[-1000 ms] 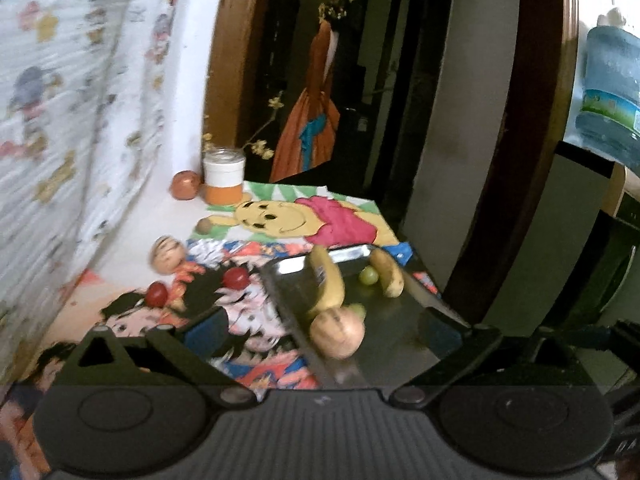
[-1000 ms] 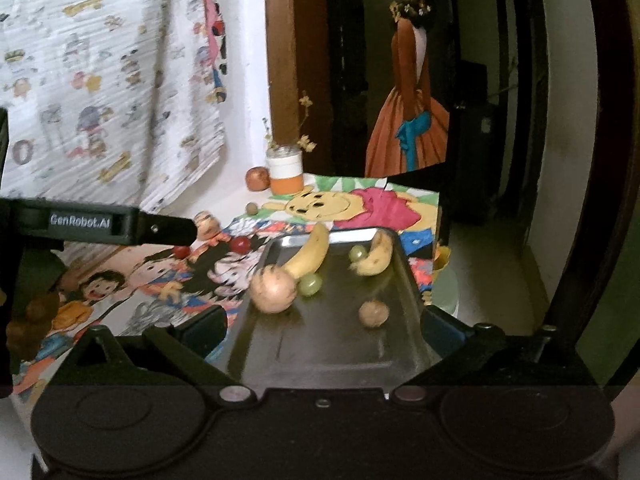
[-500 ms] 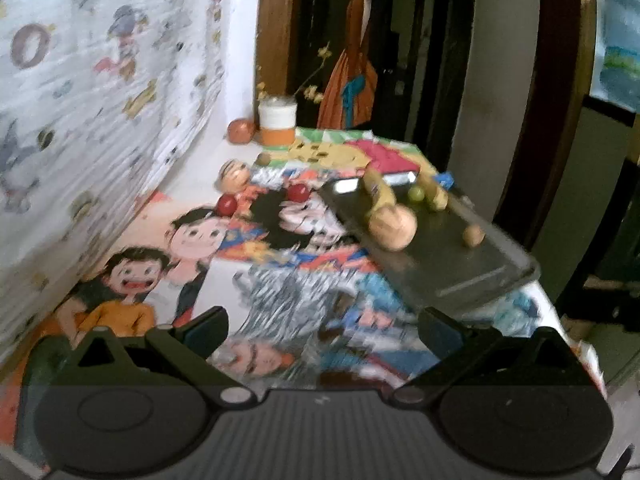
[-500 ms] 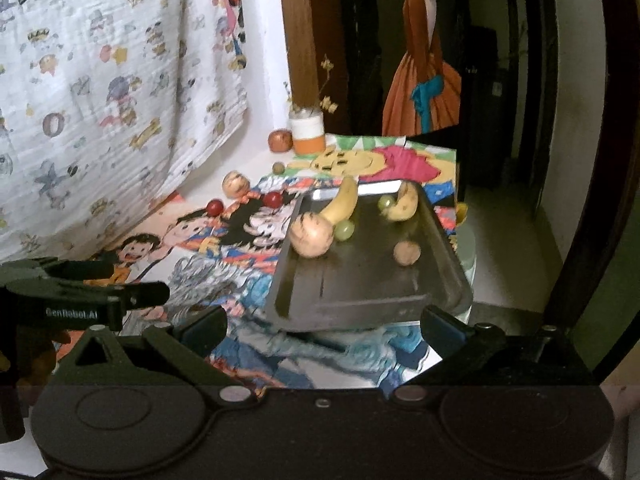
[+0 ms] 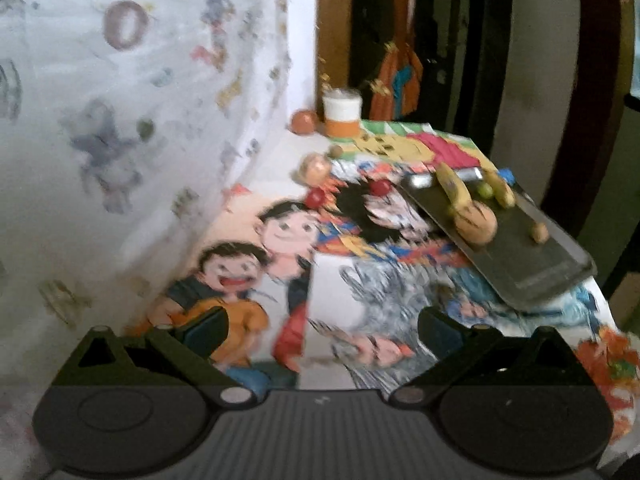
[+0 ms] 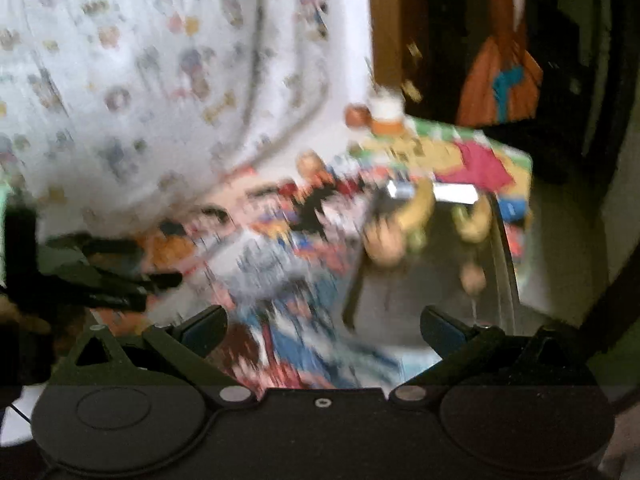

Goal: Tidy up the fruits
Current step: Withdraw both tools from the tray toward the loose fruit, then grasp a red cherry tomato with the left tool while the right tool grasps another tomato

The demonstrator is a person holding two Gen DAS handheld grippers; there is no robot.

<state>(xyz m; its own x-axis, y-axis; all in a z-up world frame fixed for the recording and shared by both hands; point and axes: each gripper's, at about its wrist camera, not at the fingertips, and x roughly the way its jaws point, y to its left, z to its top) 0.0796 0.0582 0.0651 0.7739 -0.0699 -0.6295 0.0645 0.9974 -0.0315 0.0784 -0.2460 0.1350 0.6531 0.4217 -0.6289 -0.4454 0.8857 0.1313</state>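
A dark metal tray [image 5: 532, 268] lies at the table's right side and holds two bananas [image 5: 454, 192], a green grape [image 5: 486, 189], a large tan round fruit [image 5: 478, 224] and a small brown one [image 5: 540, 233]. Loose on the cartoon cloth are two red fruits [image 5: 314, 199], a tan round fruit [image 5: 316, 166], a small one [image 5: 336, 151] and an orange-red fruit [image 5: 303, 121]. My left gripper [image 5: 322, 330] is open and empty, well short of the fruit. My right gripper [image 6: 322, 328] is open and empty; its view is blurred, with the tray [image 6: 420, 308] ahead.
A white and orange jar [image 5: 341, 118] stands at the table's far end. A patterned white curtain [image 5: 120, 120] hangs along the left. A dark doorway [image 5: 440, 40] lies beyond the table. The left gripper's body [image 6: 92, 276] shows at the right view's left edge.
Both grippers have pulled back from the tray, so the table looks farther away. The right wrist view is now motion-blurred. No fruit has moved.
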